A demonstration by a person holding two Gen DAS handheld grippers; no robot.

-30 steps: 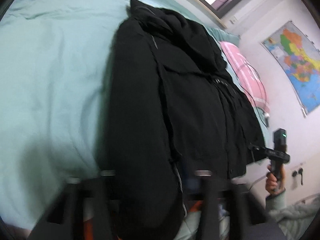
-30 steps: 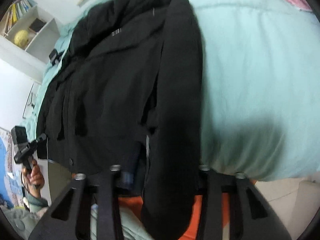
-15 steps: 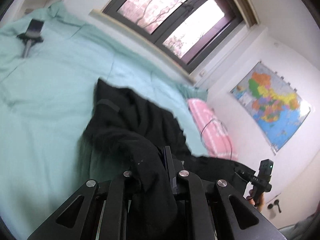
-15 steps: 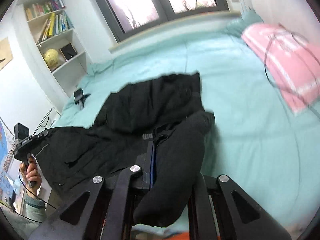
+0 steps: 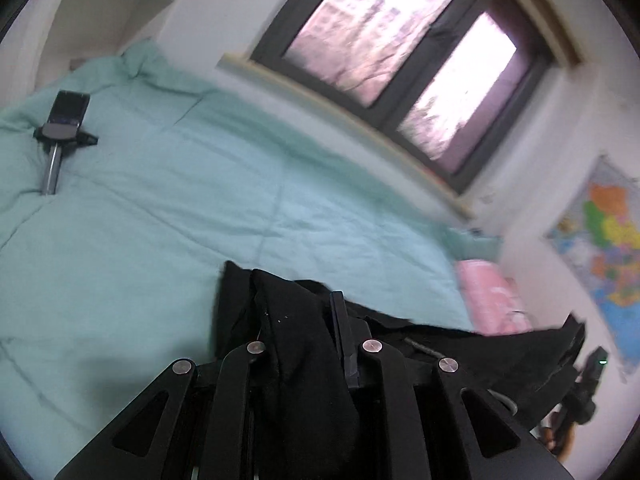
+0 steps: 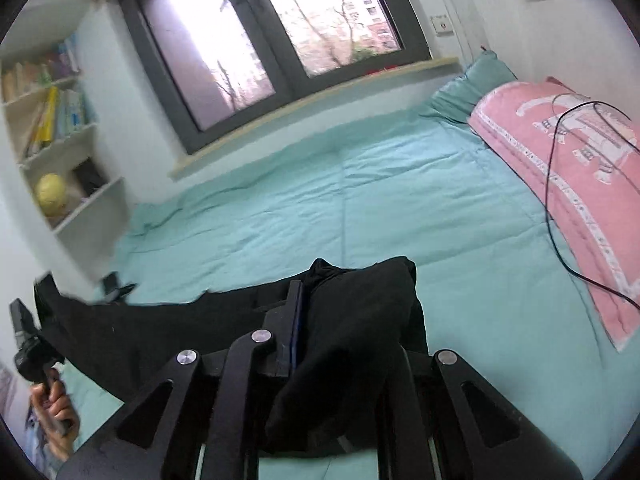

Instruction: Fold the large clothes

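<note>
A black jacket (image 5: 304, 344) hangs stretched in the air between my two grippers, above a bed with a mint green cover (image 5: 160, 200). My left gripper (image 5: 316, 300) is shut on a bunch of the jacket's cloth, which drapes down between its fingers. In the right wrist view the same jacket (image 6: 360, 320) is bunched over my right gripper (image 6: 308, 284), which is shut on it. From there the cloth runs in a taut band to the left, toward the other gripper (image 6: 28, 344) held by a hand (image 6: 52, 404).
A small black device on a metal stand (image 5: 60, 128) lies on the bed cover at the far left. A pink pillow (image 6: 560, 184) with a black cable across it sits at the bed's right side. A window (image 6: 272, 40) and a bookshelf (image 6: 52, 128) stand behind the bed.
Both grippers have closed on the jacket's near edge and lifted it off the bed. The views have swung up from the flat jacket to the window and far wall.
</note>
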